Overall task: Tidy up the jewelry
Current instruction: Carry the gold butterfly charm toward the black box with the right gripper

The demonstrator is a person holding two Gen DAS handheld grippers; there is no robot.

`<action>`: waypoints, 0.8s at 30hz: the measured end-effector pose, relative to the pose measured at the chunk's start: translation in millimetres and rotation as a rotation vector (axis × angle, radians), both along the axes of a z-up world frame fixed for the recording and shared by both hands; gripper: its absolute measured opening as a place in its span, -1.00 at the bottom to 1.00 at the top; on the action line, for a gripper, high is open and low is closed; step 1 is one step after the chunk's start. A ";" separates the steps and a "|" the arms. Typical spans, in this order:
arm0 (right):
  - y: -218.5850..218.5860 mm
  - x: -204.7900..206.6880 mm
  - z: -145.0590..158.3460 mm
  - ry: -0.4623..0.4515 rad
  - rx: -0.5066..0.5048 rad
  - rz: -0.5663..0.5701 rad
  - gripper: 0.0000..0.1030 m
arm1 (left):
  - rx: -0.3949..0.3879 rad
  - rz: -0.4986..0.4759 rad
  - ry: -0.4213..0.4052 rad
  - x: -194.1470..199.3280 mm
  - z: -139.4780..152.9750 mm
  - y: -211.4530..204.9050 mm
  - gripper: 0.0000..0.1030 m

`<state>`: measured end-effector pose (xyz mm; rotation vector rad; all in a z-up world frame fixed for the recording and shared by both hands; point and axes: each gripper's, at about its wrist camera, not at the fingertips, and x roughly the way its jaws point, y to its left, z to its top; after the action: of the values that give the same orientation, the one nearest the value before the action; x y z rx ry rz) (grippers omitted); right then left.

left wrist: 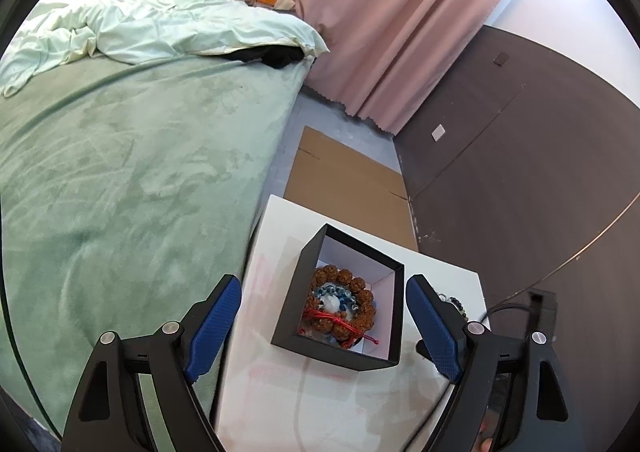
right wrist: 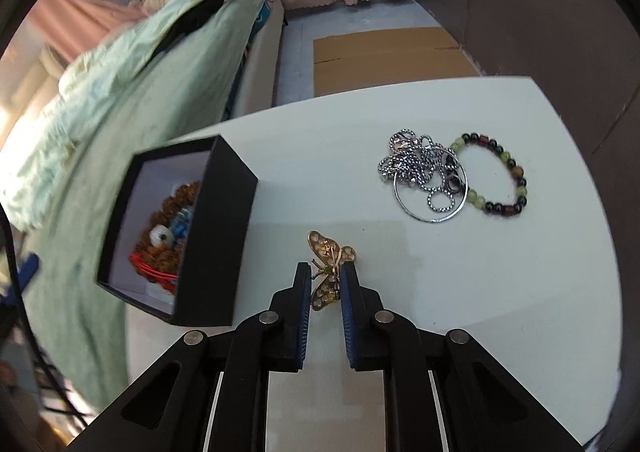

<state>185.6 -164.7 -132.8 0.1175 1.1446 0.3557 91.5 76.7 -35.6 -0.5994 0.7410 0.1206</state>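
One gold butterfly brooch (right wrist: 329,270), filigree wings, lying on the white table (right wrist: 500,292) just beside the black box (right wrist: 218,236). The right gripper (right wrist: 326,272) has its blue pads (right wrist: 347,288) drawn in against either side of the brooch, clenched on it; whether it has left the table surface cannot be told.

Box: open-topped, white-lined, already holding a brown bead bracelet (left wrist: 362,292) ringed round a blue-and-white piece (left wrist: 332,302), with red cord (left wrist: 332,318) across it. The left gripper (left wrist: 324,316) hangs over the box with jaws released and spread wide, one on each side, touching neither wall.

Still loose on the table, well apart from the brooch: a tangle of silver chain (right wrist: 420,172) with a large ring, touching a green-and-dark beaded bracelet (right wrist: 500,176).

Step in hand, by my judgement: picking up the brooch for the box. Next move calls for a lift clear of the table and a short carry left over the near wall, with the thin wings kept from slipping between the pads.

Hard to make out: the brooch's near wing, hidden between the pads; the box's contents, blurred in the right-hand view; the table's near edge, cut off.
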 end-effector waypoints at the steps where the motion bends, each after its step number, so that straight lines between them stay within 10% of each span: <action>1: -0.8 0.1 2.3 -0.002 0.025 -0.002 -0.70 | 0.000 -0.001 0.000 -0.2 0.0 0.4 0.65; 24: 66.7 -1.5 36.0 -0.107 0.461 0.147 -0.54 | -0.012 0.043 0.026 5.9 -4.7 23.1 0.65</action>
<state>184.0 -98.0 -96.8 0.4150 0.9516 0.7459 97.5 99.7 -40.3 -0.6262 0.7542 0.1640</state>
